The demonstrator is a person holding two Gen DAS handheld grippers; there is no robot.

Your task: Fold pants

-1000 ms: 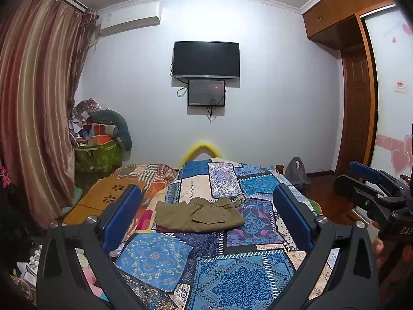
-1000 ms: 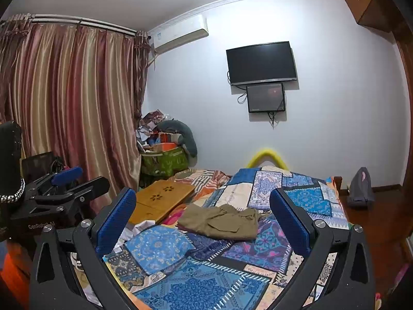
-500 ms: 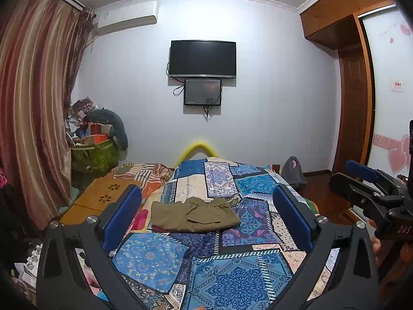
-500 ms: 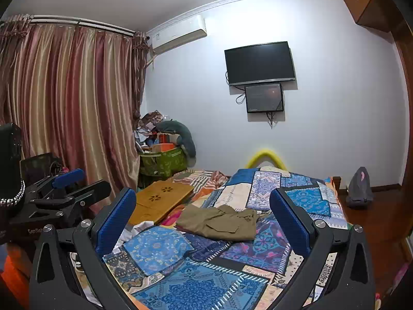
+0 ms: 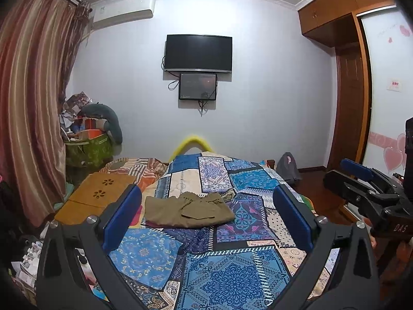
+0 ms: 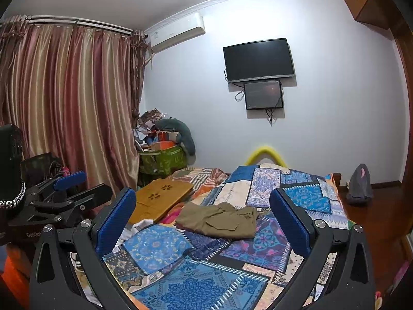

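Observation:
Olive-brown pants (image 5: 188,210) lie folded in a flat rectangle on the patchwork bedspread (image 5: 227,271), near the bed's middle; they also show in the right wrist view (image 6: 219,221). My left gripper (image 5: 206,217) is open and empty, held above the bed's near end, well short of the pants. My right gripper (image 6: 202,223) is open and empty too, at about the same distance. Each gripper shows at the edge of the other's view: the right one (image 5: 366,188), the left one (image 6: 62,196).
A wooden lap desk (image 5: 95,199) lies on the bed's left side. A green box of clutter (image 5: 87,147) stands by the curtains (image 5: 28,103). A wall TV (image 5: 198,53), a wardrobe (image 5: 351,82) and a grey bag (image 5: 287,166) on the floor lie beyond.
Both views drifted slightly; the pants sit a little left of and lower than before in the left wrist view. The pants and both jaws are unchanged.

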